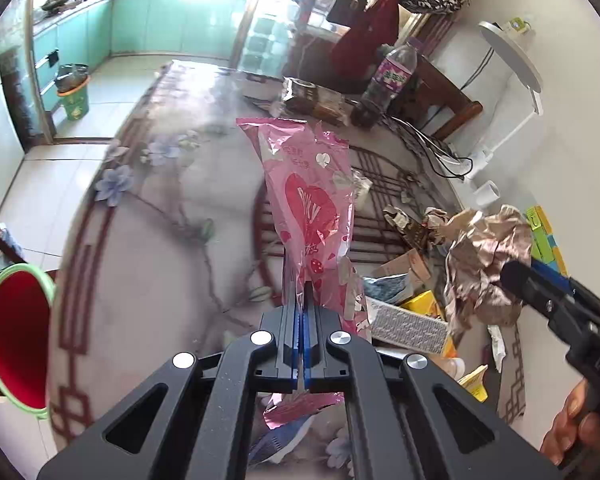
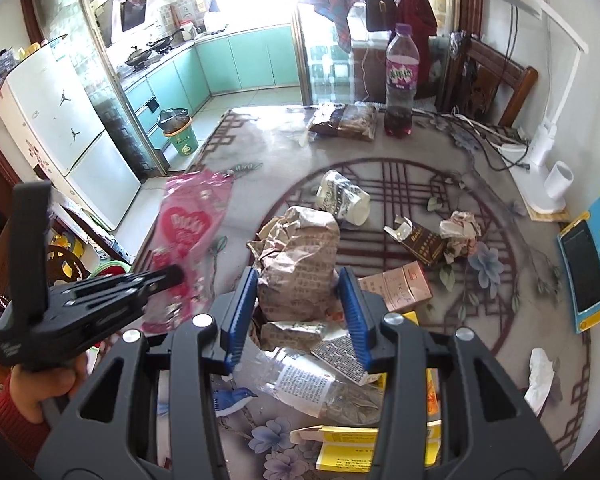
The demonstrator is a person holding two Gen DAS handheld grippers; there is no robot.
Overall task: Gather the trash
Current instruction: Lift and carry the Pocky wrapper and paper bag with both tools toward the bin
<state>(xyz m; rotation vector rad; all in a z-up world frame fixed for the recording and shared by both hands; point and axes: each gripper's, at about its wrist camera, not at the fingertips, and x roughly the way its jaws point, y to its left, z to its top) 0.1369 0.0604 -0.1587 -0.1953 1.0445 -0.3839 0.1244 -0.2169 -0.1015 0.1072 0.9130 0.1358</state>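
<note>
My left gripper [image 1: 302, 296] is shut on a pink foil wrapper [image 1: 308, 200] with a red heart and holds it upright above the table; the wrapper also shows in the right wrist view [image 2: 188, 236]. My right gripper [image 2: 300, 292] is open, its blue pads either side of a crumpled brown paper bag [image 2: 300, 256] on the table, not gripping it. The same bag shows in the left wrist view [image 1: 488, 248]. Around it lie a crushed clear bottle [image 2: 320, 384], a paper cup [image 2: 342, 198], small cartons [image 2: 396, 286] and a paper wad [image 2: 460, 232].
A red bin with a green rim [image 1: 16, 336] stands left of the table. A purple-labelled bottle [image 2: 400, 76], a snack bag [image 2: 344, 120], a white lamp base [image 2: 540, 184], cables and a phone in a blue case [image 2: 588, 268] sit on the table.
</note>
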